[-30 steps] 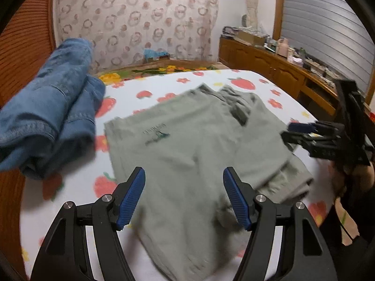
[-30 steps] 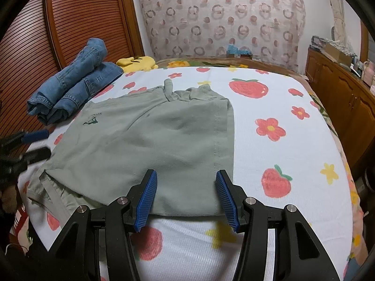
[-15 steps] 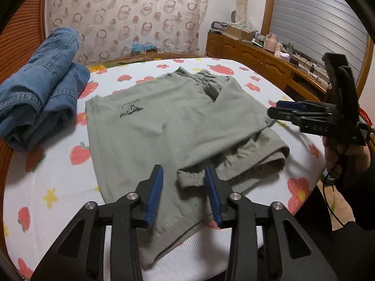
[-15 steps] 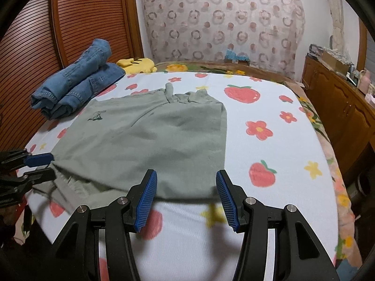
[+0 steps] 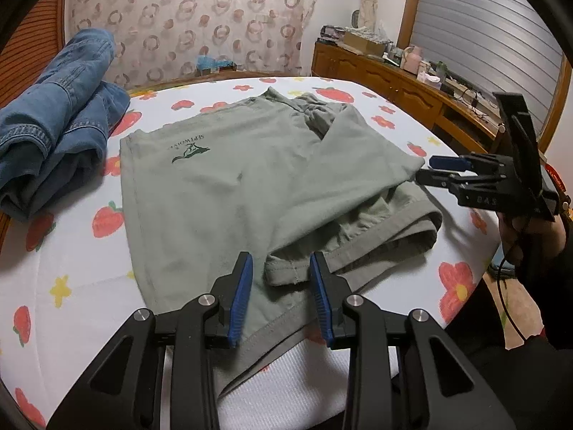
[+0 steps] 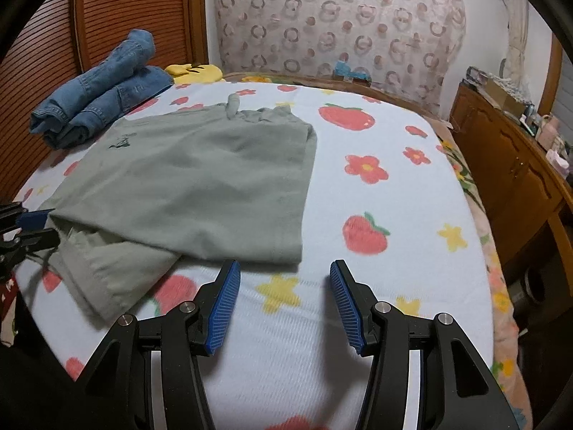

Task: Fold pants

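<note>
Grey-green shorts (image 5: 229,186) with a small dark logo lie folded over on the strawberry-print bedsheet (image 5: 71,251). Their waistband layer pokes out at the near right. My left gripper (image 5: 281,256) hovers at the near edge. Its jaws have narrowed around a hem corner of the shorts (image 5: 286,272), but the pads do not visibly press on it. My right gripper (image 6: 284,265) stands open over bare sheet (image 6: 394,197), just short of the near edge of the shorts (image 6: 200,186). In the left wrist view the right gripper (image 5: 431,170) sits beside the shorts' right corner.
Folded blue jeans (image 5: 53,125) (image 6: 100,89) lie at the far left beside a slatted wooden wall (image 6: 107,18). Something yellow (image 6: 193,70) lies behind them. A cluttered wooden cabinet (image 5: 412,86) (image 6: 519,165) runs along the bed's right side. A person's hand (image 5: 519,229) holds the right gripper.
My left gripper's jaws have narrowed and it has moved down to the hem corner at the near edge. The right gripper has drawn back, so the shorts' edge now lies beyond its fingertips.
</note>
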Available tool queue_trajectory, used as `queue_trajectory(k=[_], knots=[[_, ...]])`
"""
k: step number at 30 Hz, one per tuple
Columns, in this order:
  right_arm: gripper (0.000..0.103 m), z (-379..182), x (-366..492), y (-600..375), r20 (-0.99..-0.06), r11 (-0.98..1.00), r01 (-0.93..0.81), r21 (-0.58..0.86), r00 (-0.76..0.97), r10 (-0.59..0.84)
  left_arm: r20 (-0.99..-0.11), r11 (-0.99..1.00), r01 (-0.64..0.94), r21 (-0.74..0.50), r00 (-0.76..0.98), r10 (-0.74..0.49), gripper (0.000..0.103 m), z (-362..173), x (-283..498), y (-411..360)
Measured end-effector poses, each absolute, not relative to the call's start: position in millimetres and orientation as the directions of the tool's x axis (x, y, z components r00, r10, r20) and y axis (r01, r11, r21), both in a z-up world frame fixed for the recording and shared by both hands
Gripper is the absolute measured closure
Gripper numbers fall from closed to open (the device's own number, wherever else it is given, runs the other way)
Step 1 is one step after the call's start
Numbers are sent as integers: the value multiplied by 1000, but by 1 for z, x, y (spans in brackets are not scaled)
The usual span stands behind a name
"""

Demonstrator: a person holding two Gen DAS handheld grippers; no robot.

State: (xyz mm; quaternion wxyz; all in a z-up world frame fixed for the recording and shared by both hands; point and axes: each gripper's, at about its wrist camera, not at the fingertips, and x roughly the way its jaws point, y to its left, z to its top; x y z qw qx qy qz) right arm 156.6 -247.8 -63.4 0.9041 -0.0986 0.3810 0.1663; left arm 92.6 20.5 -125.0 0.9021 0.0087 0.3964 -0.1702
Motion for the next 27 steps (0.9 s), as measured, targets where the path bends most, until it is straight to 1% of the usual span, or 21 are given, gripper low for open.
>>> queue_trajectory(k=[1,3,6,8,10,11,13,18,24,27], knots=[[49,-63,159,-246,-721,924,-378,-61,657,221,-718,941,316,-119,628,-301,69,-125,93,20],[59,-63,165,-243,-725,918,-389,-80,655,214,-717,938,327,-114,627,-305,72,-124,92,18],[68,-64,169,-242,-727,910,-408,-76,647,229,-720,931,346,-115,617,-318,73,-123,91,14],[85,-64,171,-239,-735,898,-431,-86,636,235,-715,929,355,-107,622,-320,79,-119,90,12],[92,-63,173,-238,-735,892,-442,-97,636,235,-711,927,358,-113,622,-327,89,-116,89,12],[95,-63,174,-237,-733,889,-448,-91,634,245,-709,927,358,-115,624,-329,91,-115,89,13],[97,-60,177,-239,-725,890,-449,-73,637,262,-704,926,358,-117,628,-332,94,-112,89,15],[98,-41,181,-239,-674,888,-458,-32,666,320,-683,921,365,-134,640,-353,95,-99,83,21],[99,-11,186,-220,-623,867,-496,-52,694,360,-633,915,370,-158,673,-382,95,-76,73,30],[99,6,188,-209,-594,855,-515,-63,708,383,-619,917,371,-149,688,-379,95,-68,69,33]])
